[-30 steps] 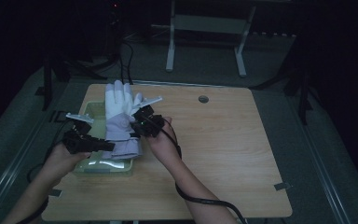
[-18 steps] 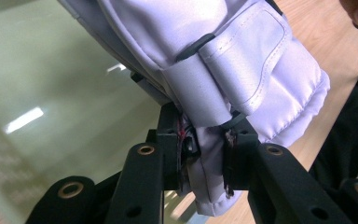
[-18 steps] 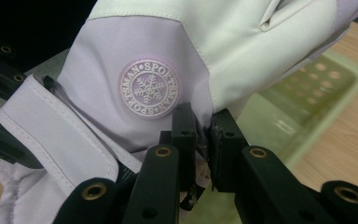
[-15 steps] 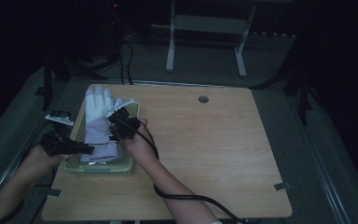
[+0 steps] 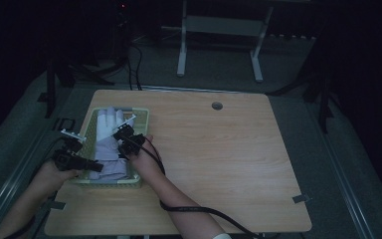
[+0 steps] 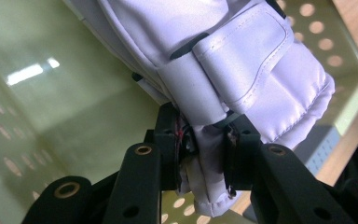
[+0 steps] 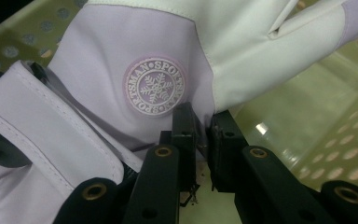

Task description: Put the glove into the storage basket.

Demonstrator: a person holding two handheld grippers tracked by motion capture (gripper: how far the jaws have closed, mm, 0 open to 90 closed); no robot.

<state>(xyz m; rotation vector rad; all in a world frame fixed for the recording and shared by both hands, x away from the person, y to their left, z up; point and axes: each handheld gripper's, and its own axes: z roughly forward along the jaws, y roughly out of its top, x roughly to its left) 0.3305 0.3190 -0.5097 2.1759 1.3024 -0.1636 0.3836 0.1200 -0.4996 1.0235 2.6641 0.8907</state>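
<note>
A pale lilac and white winter glove (image 5: 107, 142) lies over a light green perforated basket (image 5: 142, 117) at the table's left edge. My left gripper (image 5: 95, 167) is shut on the glove's cuff (image 6: 209, 158), next to its strap. My right gripper (image 5: 124, 143) is shut on the edge of the glove (image 7: 203, 135) just below a round snowflake badge (image 7: 154, 87). The white fingers of the glove point toward the far end of the basket. Both hands hold the grippers at the basket's near end.
The wooden table (image 5: 229, 159) stretches to the right, with a round cable hole (image 5: 217, 105) near its far edge. Black cables trail from both grippers. A metal stand (image 5: 219, 30) is on the floor beyond the table.
Both grippers have carried the glove left and toward the near side, and the basket now sits nearer the table's left edge than a second ago.
</note>
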